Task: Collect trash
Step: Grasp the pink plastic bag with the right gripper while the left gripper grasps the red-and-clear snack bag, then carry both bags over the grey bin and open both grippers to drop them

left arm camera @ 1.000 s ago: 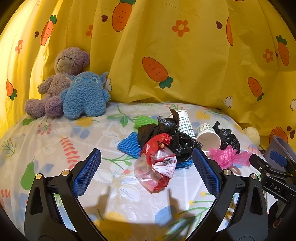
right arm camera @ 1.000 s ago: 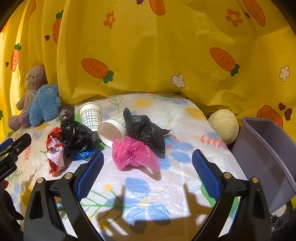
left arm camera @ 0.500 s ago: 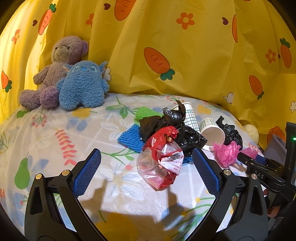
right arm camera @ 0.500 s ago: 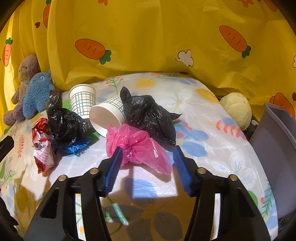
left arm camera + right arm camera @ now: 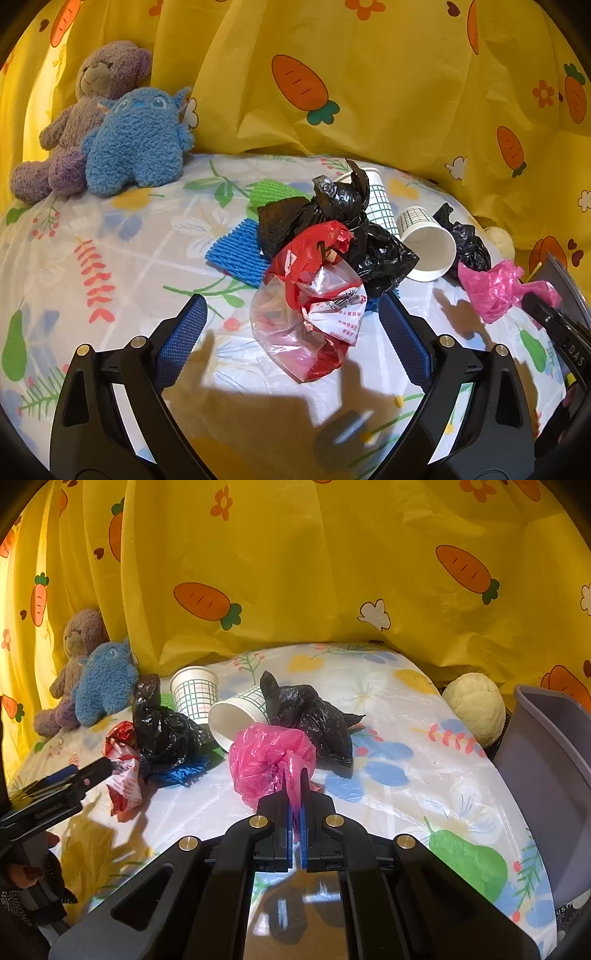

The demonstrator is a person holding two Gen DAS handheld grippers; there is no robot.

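A heap of trash lies on the flowered tablecloth. My right gripper (image 5: 294, 775) is shut on a fold of the pink plastic bag (image 5: 269, 760), also visible at the right of the left wrist view as the pink bag (image 5: 491, 288). My left gripper (image 5: 291, 332) has its jaws wide and closing, one on each side of the red and clear plastic bag (image 5: 314, 306), not pressing on it. Behind lie a black bag (image 5: 332, 218), a second black bag (image 5: 310, 712), a tipped paper cup (image 5: 236, 716) and an upright paper cup (image 5: 195, 694).
A grey bin (image 5: 550, 775) stands at the table's right edge, next to a cream ball (image 5: 474, 709). A blue foam net (image 5: 236, 254) and a green foam net (image 5: 273, 192) lie under the heap. Two plush toys (image 5: 110, 125) sit at the back left, before a yellow carrot curtain.
My right gripper went from wide open to shut on the pink bag. My left gripper moved forward and down, nearer the red and clear bag.
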